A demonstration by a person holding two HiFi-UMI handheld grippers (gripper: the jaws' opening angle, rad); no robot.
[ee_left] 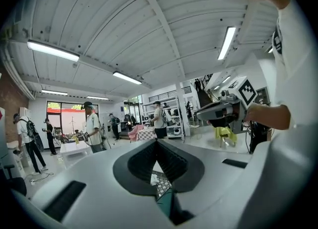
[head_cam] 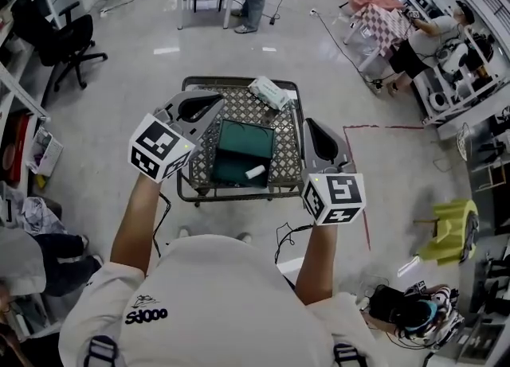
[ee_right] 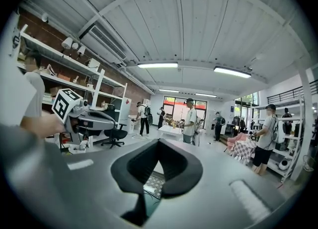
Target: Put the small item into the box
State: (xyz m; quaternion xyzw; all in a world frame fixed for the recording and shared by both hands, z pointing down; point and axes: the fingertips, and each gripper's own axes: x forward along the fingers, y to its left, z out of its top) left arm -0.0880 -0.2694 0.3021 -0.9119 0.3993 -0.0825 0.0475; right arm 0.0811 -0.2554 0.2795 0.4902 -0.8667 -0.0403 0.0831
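Observation:
An open dark green box (head_cam: 243, 150) lies on a small table (head_cam: 239, 81) covered with a patterned cloth. A small white item (head_cam: 255, 172) rests inside the box near its front right corner. My left gripper (head_cam: 209, 107) hangs above the table's left side and my right gripper (head_cam: 315, 131) above its right edge, both held level and well clear of the box. In the left gripper view the left gripper's (ee_left: 156, 141) jaws meet at the tips with nothing between them. The right gripper (ee_right: 158, 141) looks the same in its own view, shut and empty.
A white packet (head_cam: 269, 92) lies at the table's far right corner. A black office chair (head_cam: 68, 43) stands at the far left and a yellow stool (head_cam: 450, 230) at the right. Red tape (head_cam: 362, 190) marks the floor beside the table. People stand further back.

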